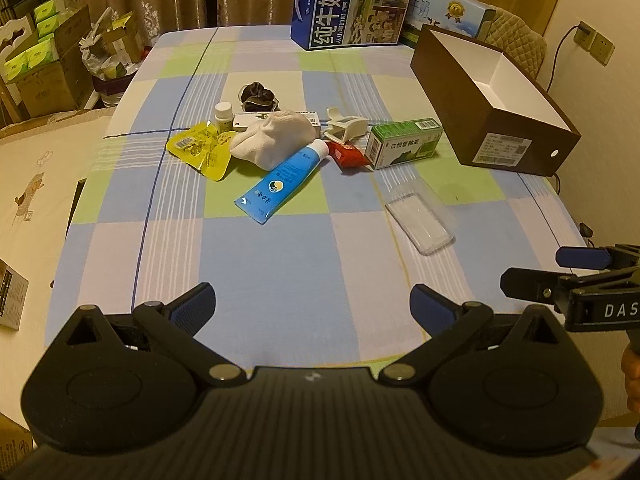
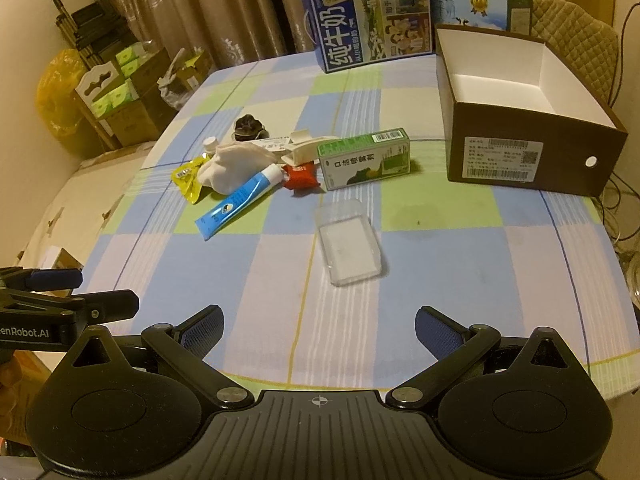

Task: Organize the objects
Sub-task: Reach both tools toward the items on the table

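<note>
both hand-held grippers, left [image 1: 312, 304] and right [image 2: 319, 328], jaws apart, empty, hovering at worktop [image 1: 280, 272] near edge. clutter pile [image 1: 280, 144] mid-worktop; brown box [image 2: 532, 148] empty at far right corner, likely destination.

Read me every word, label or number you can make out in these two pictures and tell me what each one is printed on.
"纯牛奶": tall blue milk carton box.
"1958": same blue box, right wrist view.
"DAS", cut off by the frame: black body of the right tool.
"enRobot.AI", cut off: black body of the left tool.
Green medicine box, brown open box's white label, blue tube: too blurred to read.
</note>
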`<state>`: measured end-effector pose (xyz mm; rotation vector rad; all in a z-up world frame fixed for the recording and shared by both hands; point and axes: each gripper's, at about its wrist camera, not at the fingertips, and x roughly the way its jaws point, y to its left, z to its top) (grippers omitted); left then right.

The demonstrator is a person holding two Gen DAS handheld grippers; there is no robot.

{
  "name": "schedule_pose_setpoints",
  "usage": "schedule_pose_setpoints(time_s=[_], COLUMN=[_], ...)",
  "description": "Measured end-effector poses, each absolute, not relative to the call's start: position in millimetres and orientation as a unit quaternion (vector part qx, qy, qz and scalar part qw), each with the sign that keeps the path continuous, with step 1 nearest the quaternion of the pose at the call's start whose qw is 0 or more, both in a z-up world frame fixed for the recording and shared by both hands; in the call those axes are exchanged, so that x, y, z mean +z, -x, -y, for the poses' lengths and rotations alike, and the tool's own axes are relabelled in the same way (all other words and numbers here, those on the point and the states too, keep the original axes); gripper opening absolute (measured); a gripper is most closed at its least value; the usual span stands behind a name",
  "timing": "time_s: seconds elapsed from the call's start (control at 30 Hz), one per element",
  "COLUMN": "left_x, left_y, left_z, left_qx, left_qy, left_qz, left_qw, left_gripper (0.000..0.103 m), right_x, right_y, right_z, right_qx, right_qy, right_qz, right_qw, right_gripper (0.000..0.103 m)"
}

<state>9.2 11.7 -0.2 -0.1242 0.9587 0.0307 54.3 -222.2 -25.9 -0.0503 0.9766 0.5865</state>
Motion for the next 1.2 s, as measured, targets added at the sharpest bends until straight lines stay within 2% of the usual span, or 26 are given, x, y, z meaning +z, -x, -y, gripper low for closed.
schedule_pose_setpoints(time_s=[0.6, 0.77, 0.87, 1.2], left_x=[-10, -15, -19, -34], left_y=[-40, -52, -58, -75], left_z=[-35, -42, -46, -56], left_qx=[0.061, 0.077, 0.087, 0.131], left_qy=[0.079, 0.088, 0.093, 0.104], left_qz=[-0.475, -0.479, -0.481, -0.486], left_qw=[0.874, 0.87, 0.867, 0.858], left_gripper=[0.102, 0.102, 0.102, 0.102], right_x=[-50, -69, -82, -118], right_y=[-113, -135, -145, -180], right_z=[202, 192, 185, 163], right_qx=[0.309, 0.32, 0.316, 0.317], right_qy=[0.025, 0.045, 0.067, 0.107], right_qz=[-0.472, -0.48, -0.483, -0.498], right_qw=[0.826, 0.816, 0.814, 0.8], right_gripper=[0.099, 0.079, 0.075, 0.072])
